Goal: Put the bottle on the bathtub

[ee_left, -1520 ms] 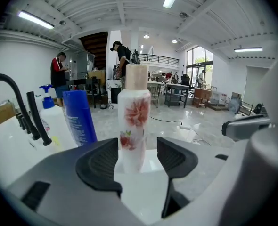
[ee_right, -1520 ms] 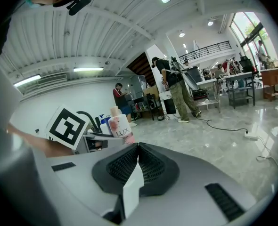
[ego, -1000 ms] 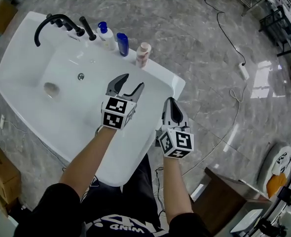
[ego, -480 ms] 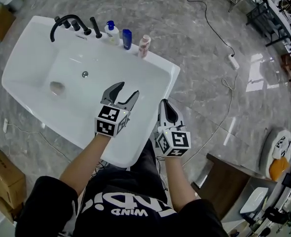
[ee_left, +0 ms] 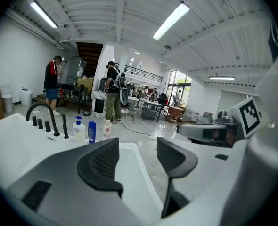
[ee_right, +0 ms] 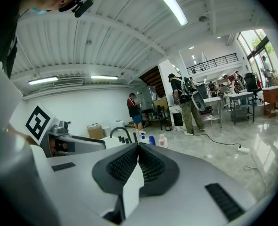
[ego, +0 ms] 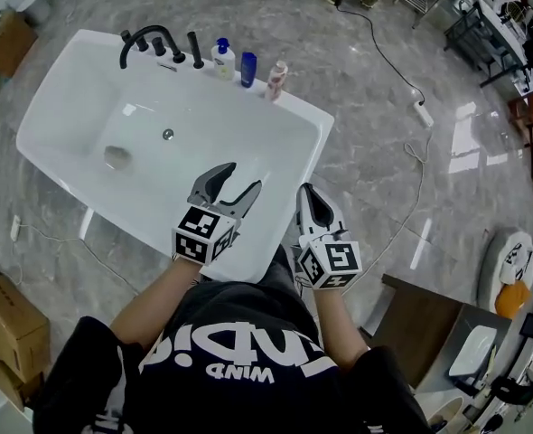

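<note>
A white bathtub [ego: 275, 116] fills the upper left of the head view. Three bottles stand on its far rim beside the black faucet [ego: 147, 38]: a white pump bottle [ego: 221, 60], a blue bottle [ego: 248, 69] and a pinkish bottle [ego: 277, 80]. The left gripper view shows the same bottles: white pump bottle [ee_left: 79, 129], blue bottle [ee_left: 91, 132], pinkish bottle [ee_left: 106, 129]. My left gripper [ego: 231, 186] is open over the tub's near rim, nothing between its jaws. My right gripper [ego: 309, 197] is shut and empty, just off the tub's near right corner.
A grey marble floor surrounds the tub, with a cable and power strip [ego: 422, 112] to the right. Cardboard boxes [ego: 4, 328] sit at the lower left. People stand at workbenches far behind the tub [ee_left: 113, 91]. Dark furniture [ego: 420, 333] is at lower right.
The view has drawn back from the tub; both grippers sit slightly lower and nearer the body. Their jaw states are unchanged.
</note>
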A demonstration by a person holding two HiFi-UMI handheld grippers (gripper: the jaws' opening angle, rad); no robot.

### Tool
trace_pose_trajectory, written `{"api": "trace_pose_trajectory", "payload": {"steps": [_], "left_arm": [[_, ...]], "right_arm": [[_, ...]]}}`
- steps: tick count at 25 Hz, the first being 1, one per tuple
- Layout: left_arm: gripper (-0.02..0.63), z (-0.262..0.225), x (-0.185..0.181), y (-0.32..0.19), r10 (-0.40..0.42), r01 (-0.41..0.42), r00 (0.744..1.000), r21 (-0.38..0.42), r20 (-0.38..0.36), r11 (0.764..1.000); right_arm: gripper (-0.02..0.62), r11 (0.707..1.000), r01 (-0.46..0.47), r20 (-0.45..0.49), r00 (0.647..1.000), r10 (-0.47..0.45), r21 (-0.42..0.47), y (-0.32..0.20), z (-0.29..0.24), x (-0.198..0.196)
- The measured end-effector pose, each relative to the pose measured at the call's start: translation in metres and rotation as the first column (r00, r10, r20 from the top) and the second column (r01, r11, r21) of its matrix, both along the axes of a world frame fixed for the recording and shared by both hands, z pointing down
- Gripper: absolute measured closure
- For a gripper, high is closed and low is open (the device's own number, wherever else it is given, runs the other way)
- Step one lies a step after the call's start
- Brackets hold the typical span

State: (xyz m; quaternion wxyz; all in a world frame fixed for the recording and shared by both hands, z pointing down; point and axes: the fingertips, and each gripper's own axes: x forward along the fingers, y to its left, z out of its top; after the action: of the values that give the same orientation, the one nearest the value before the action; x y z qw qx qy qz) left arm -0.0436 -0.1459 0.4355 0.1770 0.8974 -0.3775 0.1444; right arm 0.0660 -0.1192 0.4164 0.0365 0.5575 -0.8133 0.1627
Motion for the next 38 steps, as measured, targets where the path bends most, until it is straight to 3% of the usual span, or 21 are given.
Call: {"api": "trace_pose_trajectory", "payload": {"steps": [8,18,24,38], "left_arm": [[0.392,-0.036,-0.027,0.044,0.015,-0.013,0.998,0.023,-0.069,1.000],[0.512,-0.066,-0.069,0.067,-0.027,0.031,0.999,0.132,-0.035,0.991],[0.587,-0.056,-0.078,0.077,-0.068,0.070,0.997,0.155,-0.021,0.985],[0.597,-0.045,-0.085,0.075,-0.098,0.102,0.995,0.150,-0.035,0.983]], "right_arm": [[0.571,0.999,0.037,-0.002,0.999,-0.037,0.025,0.048,-0.025,-0.009],[0.572,0.998,-0.029,0.006,1.000,0.028,0.062,0.072,-0.045,-0.002],[0.572,0.997,-0.006,-0.040,0.999,0.009,0.072,0.086,-0.039,-0.005],[0.572,0.996,-0.059,-0.042,0.997,0.062,0.063,0.081,-0.025,0.005]]}}
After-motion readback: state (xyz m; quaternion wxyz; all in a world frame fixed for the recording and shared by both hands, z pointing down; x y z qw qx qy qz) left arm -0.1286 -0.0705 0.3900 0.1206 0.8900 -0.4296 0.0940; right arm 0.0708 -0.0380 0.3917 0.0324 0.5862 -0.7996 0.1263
